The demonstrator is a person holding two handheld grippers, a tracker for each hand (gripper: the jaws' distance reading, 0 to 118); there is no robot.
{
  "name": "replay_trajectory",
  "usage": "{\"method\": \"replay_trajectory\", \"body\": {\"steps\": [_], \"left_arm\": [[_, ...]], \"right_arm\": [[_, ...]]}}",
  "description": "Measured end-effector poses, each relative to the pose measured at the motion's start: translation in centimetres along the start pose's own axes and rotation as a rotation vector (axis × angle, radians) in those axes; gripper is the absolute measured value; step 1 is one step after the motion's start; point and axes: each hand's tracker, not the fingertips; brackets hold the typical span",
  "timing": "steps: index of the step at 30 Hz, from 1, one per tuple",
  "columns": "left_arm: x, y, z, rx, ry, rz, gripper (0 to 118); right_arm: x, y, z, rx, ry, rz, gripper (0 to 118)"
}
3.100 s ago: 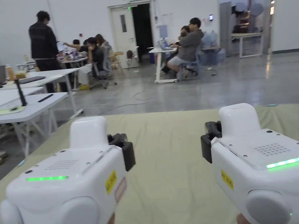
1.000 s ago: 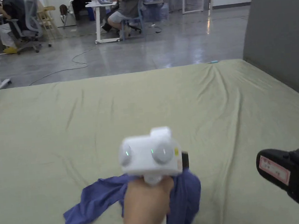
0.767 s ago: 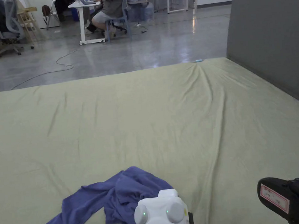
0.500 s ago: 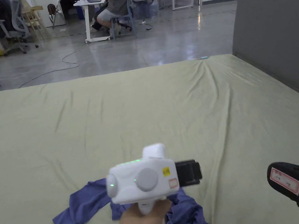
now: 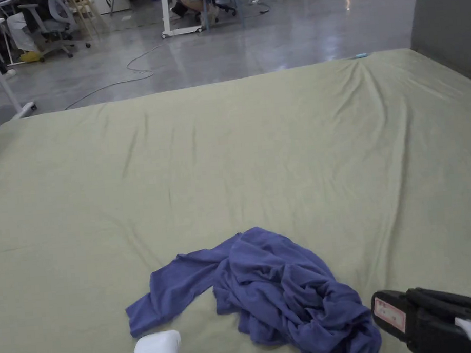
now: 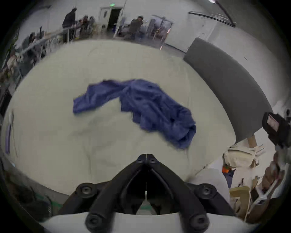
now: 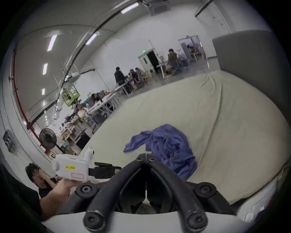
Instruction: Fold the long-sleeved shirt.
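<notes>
I kept both tongs, left (image 6: pixel 146 155) and right (image 7: pixel 146 155), pinched together and empty, clear of the crumpled shirt (image 5: pixel 275 289) on the bed (image 5: pixel 227 149), to choose where to grip.

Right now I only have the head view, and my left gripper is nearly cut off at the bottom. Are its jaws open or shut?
Observer: Shut. In the left gripper view, the left gripper has its jaw tips meeting with nothing between them.
Operator: And the right one?
Observer: The right gripper is shut and empty too; the crumpled blue long-sleeved shirt lies ahead of its tips on the pale green sheet.
</notes>
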Motion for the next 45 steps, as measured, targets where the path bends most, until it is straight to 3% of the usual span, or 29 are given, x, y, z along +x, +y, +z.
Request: {"method": "replay_trajectory", "body": {"steps": [2, 3, 9, 13, 15, 17, 18, 19, 20, 21, 22, 23, 24, 25, 26, 30, 31, 32, 33, 34, 36, 37, 41, 45], "left_arm": [[-1.0, 2.4, -1.1, 0.065, 0.038, 0.034, 102], [-1.5, 3.7, -1.6, 0.105, 0.044, 0.03, 118], [-2.6, 14.4, -8.6, 0.166, 0.22, -0.132, 117], [-7.0, 20.3, -16.3, 0.094, 0.328, -0.089, 117], [-9.1, 21.1, -20.2, 0.03, 0.448, -0.123, 114], [-10.7, 20.3, -22.6, -0.146, 0.532, -0.159, 91], [-10.9, 19.9, -22.8, -0.18, 0.487, -0.141, 87], [-10.2, 19.8, -21.6, -0.076, 0.37, -0.078, 61], [-10.2, 19.7, -19.9, -0.049, 0.401, -0.119, 14], [-9.7, 19.9, -19.2, -0.016, 0.358, -0.162, 0], [-9.0, 19.6, -18.6, -0.008, 0.309, -0.178, 0], [-8.3, 19.0, -17.8, 0.025, 0.34, -0.214, 0], [-8.0, 18.5, -16.9, 0.031, 0.328, -0.22, 0], [-7.5, 17.9, -16.4, -0.017, 0.245, -0.192, 0], [-7.2, 17.7, -15.5, -0.011, 0.197, -0.183, 0], [-6.8, 17.9, -12.7, 0.031, 0.134, -0.123, 0], [-6.9, 17.8, -12.1, 0.035, 0.127, -0.114, 0], [-6.3, 17.5, -11.0, 0.042, 0.123, -0.101, 0], [-6.4, 17.4, -10.5, 0.055, 0.125, -0.096, 0], [-6.5, 17.3, -9.8, 0.062, 0.109, -0.076, 0], [-6.8, 16.9, -8.4, 0.062, 0.075, -0.04, 0], [-7.0, 16.7, -7.7, 0.062, 0.076, -0.035, 0], [-7.8, 16.3, -4.0, 0.076, 0.057, -0.027, 0], [-7.0, 17.7, 2.8, 0.245, -0.006, 0.086, 0]], "right_arm": [[-0.4, -0.2, -1.4, -0.046, 0.025, -0.002, 0], [-0.4, -0.2, -1.8, -0.063, 0.028, 0.004, 0], [-0.2, -0.4, -3.6, -0.107, -0.008, 0.024, 0], [1.9, -0.7, -4.6, -0.143, -0.07, -0.02, 0], [2.9, -0.6, -5.0, -0.157, -0.103, -0.042, 0], [4.0, -0.1, -5.5, -0.169, -0.131, -0.056, 0], [4.3, 0.2, -5.8, -0.172, -0.133, -0.055, 0], [4.8, 0.4, -6.0, -0.174, -0.141, -0.052, 0], [5.2, 0.9, -6.4, -0.176, -0.153, -0.046, 2], [5.5, 1.3, -6.8, -0.174, -0.171, -0.039, 20], [5.7, 1.8, -7.5, -0.173, -0.187, -0.032, 69], [6.0, 2.2, -8.4, -0.181, -0.202, -0.014, 108], [6.4, 2.6, -9.6, -0.212, -0.222, 0.002, 118], [7.0, 3.1, -11.4, -0.268, -0.259, 0.004, 117], [7.4, 3.6, -12.6, -0.221, -0.227, -0.005, 117], [10.4, 3.1, -17.7, -0.392, -0.341, 0.104, 116], [10.0, 3.2, -20.3, -0.444, -0.362, 0.098, 108], [10.5, 2.7, -22.1, -0.506, -0.369, 0.105, 87], [10.9, 2.1, -23.0, -0.552, -0.378, 0.102, 51], [11.3, 1.5, -23.7, -0.615, -0.369, 0.106, 23], [11.4, 1.1, -24.4, -0.678, -0.293, 0.062, 22], [11.5, 1.1, -23.2, -0.616, -0.256, 0.021, 21], [10.1, 3.5, -18.9, -0.479, -0.264, 0.065, 20], [8.2, 10.4, -11.8, -0.254, -0.227, 0.123, 18]]}}
